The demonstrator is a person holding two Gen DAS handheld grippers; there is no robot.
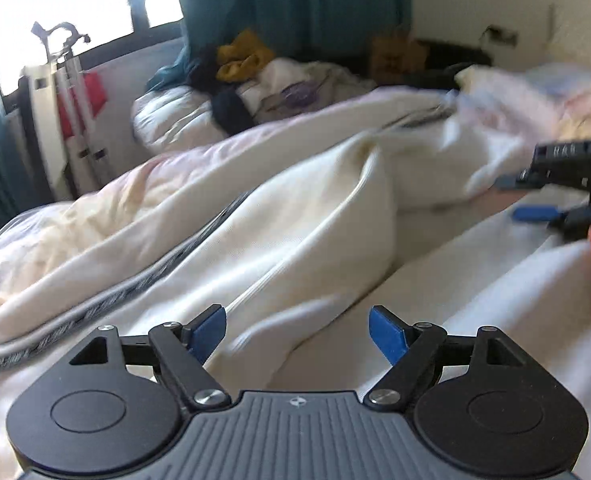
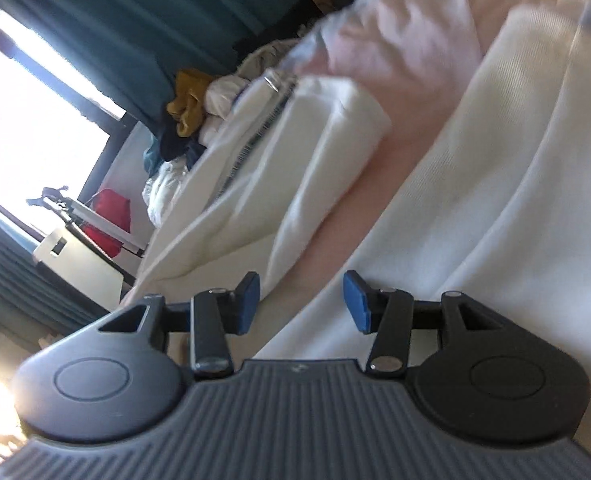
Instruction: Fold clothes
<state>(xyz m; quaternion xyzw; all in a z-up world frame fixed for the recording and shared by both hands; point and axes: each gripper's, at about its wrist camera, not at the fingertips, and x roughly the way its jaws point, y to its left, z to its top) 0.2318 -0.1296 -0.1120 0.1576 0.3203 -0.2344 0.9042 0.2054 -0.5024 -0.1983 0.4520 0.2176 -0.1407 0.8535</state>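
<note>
Below your left gripper, a cream garment lies rumpled across the bed, running from 8 o'clock up toward 2 o'clock, its grey-trimmed edge along the 8 o'clock side. Your left jaws stand wide with nothing between them, above a smooth stretch of cloth. At 3 o'clock your right gripper comes in, jaws partly apart and empty. In the right wrist view, bare pinkish sheet shows between two cream folds. A clothes pile sits at 11 o'clock, well apart.
</note>
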